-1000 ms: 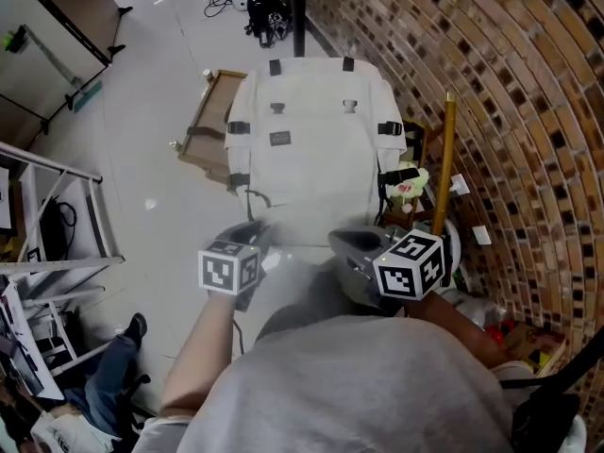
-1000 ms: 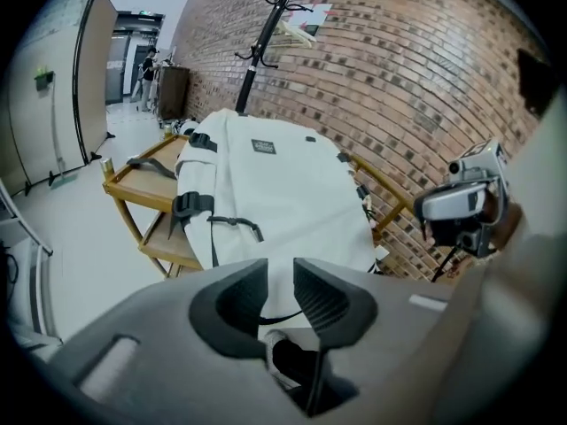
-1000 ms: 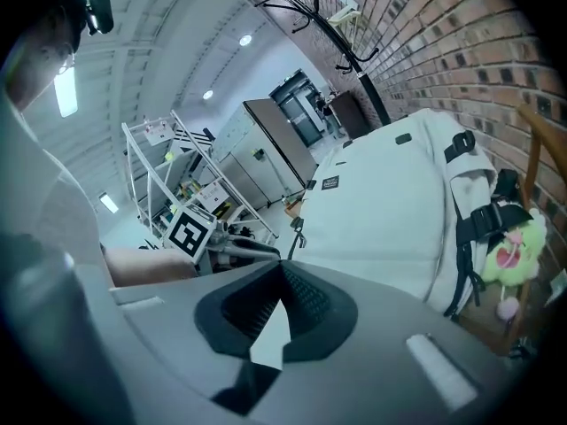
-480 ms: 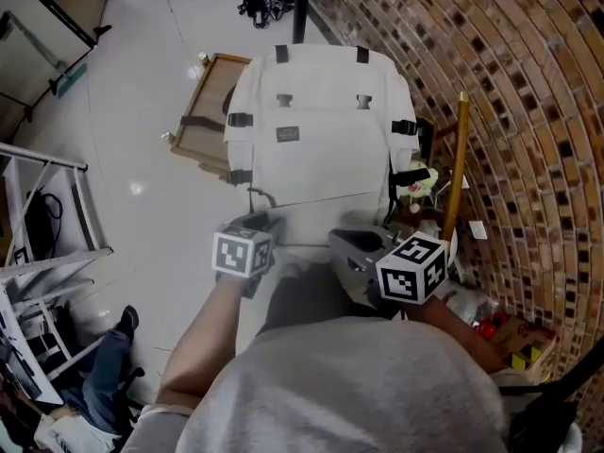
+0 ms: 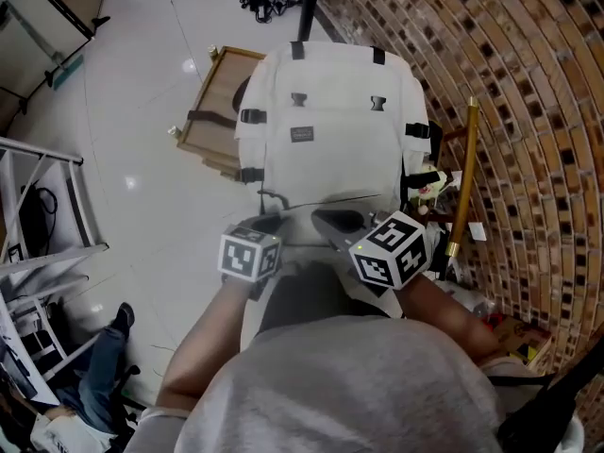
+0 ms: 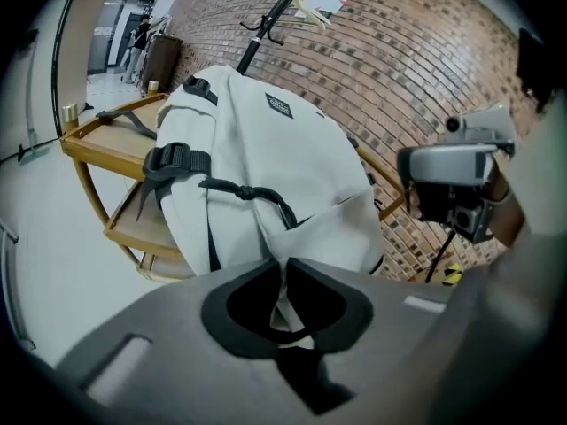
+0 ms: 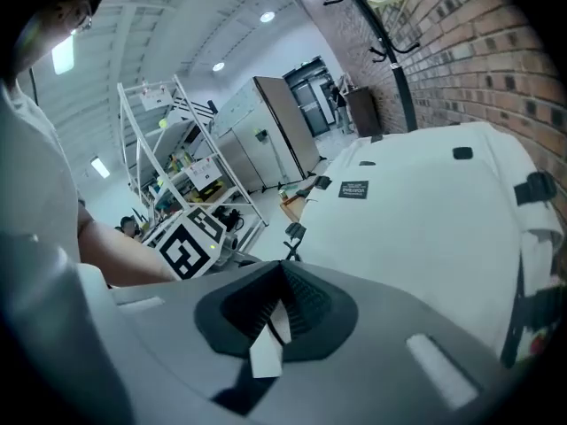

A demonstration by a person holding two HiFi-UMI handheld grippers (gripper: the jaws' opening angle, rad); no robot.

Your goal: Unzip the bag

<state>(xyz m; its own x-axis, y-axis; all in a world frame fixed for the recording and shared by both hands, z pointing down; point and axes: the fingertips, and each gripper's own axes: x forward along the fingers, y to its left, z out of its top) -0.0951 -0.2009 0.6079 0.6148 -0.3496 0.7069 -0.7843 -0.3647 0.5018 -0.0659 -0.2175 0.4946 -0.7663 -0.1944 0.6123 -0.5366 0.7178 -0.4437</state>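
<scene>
1. The left gripper has just been closing and now stands nearly shut. It pinches a fold of fabric at the near corner of the bag, which rises just ahead of it on a wooden stand.
2. The right gripper, just beside the left one, is fully closed on a thin white tab, probably the zipper pull. The bag spreads ahead of it and to its right.
3. The tab is thin, so a jerk or a pull angled off the zipper line could slide it out of the jaws.
4. The left gripper holds only loose cloth. If that gives, the bag would follow the right gripper and the zipper would not run.
5. Slack cloth bunching ahead of the right gripper could jam the slider.
</scene>
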